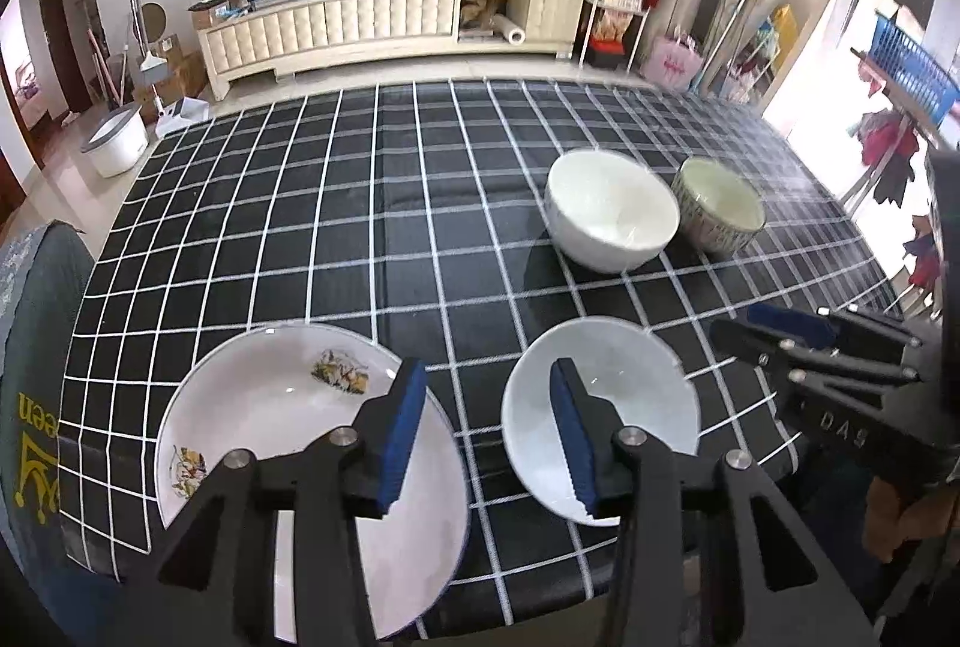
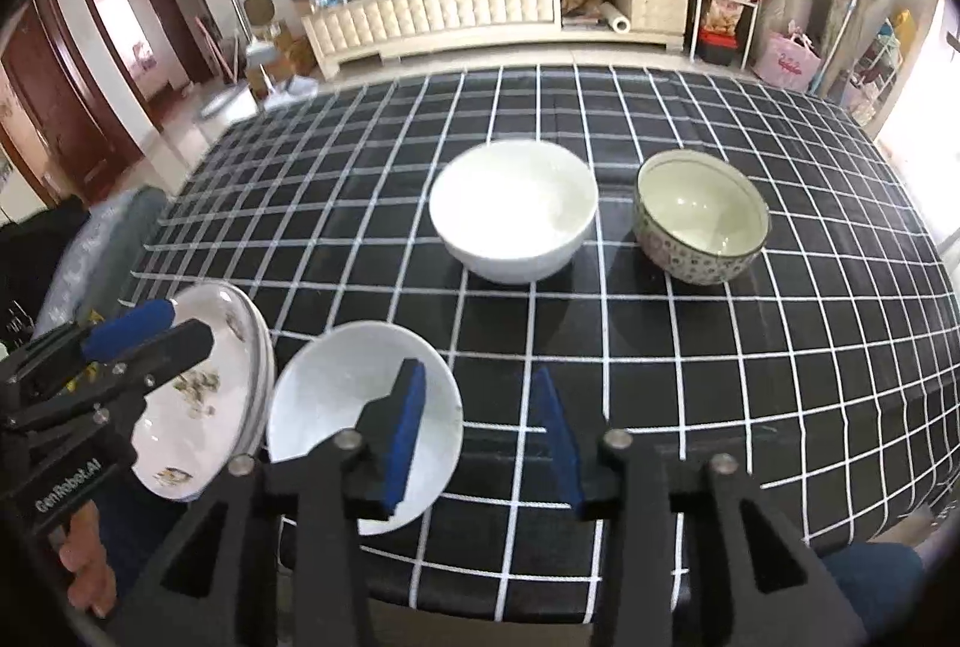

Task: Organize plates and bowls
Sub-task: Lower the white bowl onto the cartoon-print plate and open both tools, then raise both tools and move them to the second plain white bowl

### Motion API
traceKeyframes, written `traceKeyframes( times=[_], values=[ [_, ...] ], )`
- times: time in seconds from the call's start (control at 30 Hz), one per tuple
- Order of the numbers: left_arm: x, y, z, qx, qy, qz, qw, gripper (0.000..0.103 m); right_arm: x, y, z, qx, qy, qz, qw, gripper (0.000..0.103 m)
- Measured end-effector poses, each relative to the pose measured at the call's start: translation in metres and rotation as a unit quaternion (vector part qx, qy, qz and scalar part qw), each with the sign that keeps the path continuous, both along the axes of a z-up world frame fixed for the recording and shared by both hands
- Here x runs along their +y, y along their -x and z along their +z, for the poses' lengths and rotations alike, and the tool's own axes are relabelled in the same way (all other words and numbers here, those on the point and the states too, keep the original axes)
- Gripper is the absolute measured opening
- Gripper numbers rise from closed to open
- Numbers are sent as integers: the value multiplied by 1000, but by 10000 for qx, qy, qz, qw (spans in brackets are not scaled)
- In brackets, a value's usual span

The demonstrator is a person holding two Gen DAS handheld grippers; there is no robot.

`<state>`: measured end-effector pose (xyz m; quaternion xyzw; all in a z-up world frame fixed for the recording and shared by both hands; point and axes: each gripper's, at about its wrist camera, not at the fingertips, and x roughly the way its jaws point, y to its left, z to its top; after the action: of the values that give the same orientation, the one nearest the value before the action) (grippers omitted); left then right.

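A: Left wrist view: how does the left gripper [image 1: 489, 428] sit?
B: Spread wide, hovering between the patterned plate [image 1: 288, 443] and plain plate [image 1: 624, 395].
A: Right gripper [image 2: 480, 431]?
B: Also spread, empty; white bowl [image 2: 513, 209] and patterned bowl [image 2: 702, 215] sit mid-frame.

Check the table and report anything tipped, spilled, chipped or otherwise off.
Nothing stands out. The white bowl, patterned bowl, plain white plate and decorated plate all sit upright and look empty on the checked cloth, with no spill or visible chip. Both tongs, left and right, hang open.
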<state>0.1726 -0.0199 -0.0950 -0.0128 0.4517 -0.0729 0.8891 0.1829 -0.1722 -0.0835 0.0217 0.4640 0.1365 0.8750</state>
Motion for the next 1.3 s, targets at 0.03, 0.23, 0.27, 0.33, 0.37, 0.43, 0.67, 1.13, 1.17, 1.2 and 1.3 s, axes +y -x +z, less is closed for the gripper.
traceKeyframes(
  times=[0.03, 0.23, 0.27, 0.33, 0.37, 0.43, 0.67, 1.13, 1.17, 1.2, 1.3],
  values=[
    [-1, 2, 4, -96, -16, 34, 9999, 41, -1, 1, 3, -57, -11, -33, 10000, 51],
    [-14, 9, 18, -295, -262, -198, 9990, 41, -3, 3, 19, -243, 45, -76, 9997, 59],
    [-15, 9, 20, -301, -286, -230, 9989, 41, -5, 3, 22, -274, 51, -83, 9996, 59],
    [-18, 9, 25, -354, -290, -263, 9986, 41, -7, 2, 27, -310, 57, -98, 9995, 60],
    [-19, 8, 29, -384, -278, -282, 9985, 41, -9, 2, 31, -339, 65, -109, 9993, 60],
    [-21, 5, 36, -412, -284, -285, 9983, 49, -12, 0, 37, -399, 72, -117, 9991, 60],
    [-27, -9, 56, -580, -244, -402, 9972, 49, -22, -10, 53, -573, 169, -234, 9979, 66],
    [-43, -57, 74, -752, -233, -530, 9955, 49, -32, -56, 61, -590, 238, -198, 9978, 67],
    [-43, -61, 74, -725, -211, -542, 9957, 49, -32, -61, 59, -553, 228, -186, 9980, 67],
    [-43, -65, 73, -696, -194, -558, 9958, 49, -32, -64, 57, -527, 234, -185, 9982, 67],
    [-46, -79, 69, -626, -251, -588, 9960, 49, -31, -76, 50, -436, 249, -149, 9986, 67]
  ],
)
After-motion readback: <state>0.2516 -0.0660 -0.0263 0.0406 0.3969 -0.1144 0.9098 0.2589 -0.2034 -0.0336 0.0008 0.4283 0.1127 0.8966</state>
